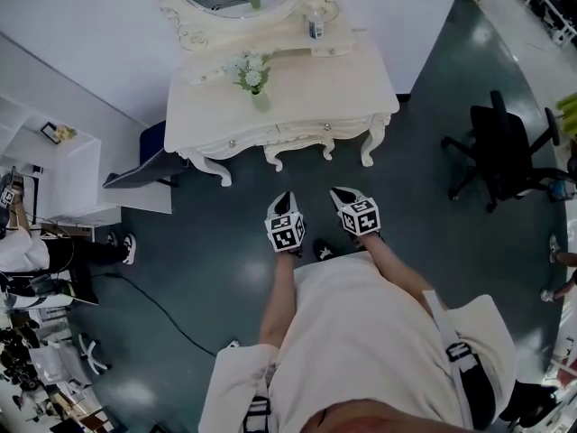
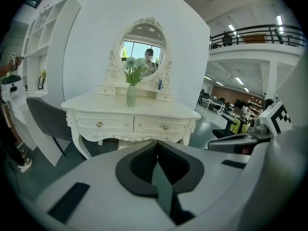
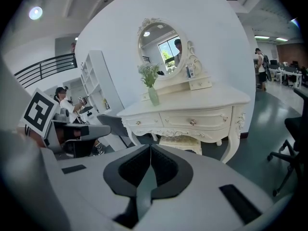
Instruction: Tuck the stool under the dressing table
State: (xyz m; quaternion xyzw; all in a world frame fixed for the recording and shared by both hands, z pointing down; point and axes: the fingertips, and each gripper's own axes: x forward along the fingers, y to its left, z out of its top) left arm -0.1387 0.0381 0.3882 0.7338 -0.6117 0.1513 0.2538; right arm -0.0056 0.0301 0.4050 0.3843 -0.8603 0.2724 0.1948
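Left gripper (image 2: 156, 148) and right gripper (image 3: 150, 150), two in all, both clenched on nothing, held side by side just short of the furniture. One cream cushioned stool (image 3: 180, 143) already sits under the one white carved dressing-table worktop (image 1: 306, 88), so the tuck looks done; next move is at most a nudge deeper, needing a gripper against its seat. Farther: two white brass-knobbed drawers (image 2: 103, 124), one pale green vase of flowers (image 1: 260, 99), one oval mirror (image 2: 143, 49)

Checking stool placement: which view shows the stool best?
Right gripper view: the stool shows its seat under the dressing table. Left gripper view catches only a sliver; the head view's tabletop mostly hides it.
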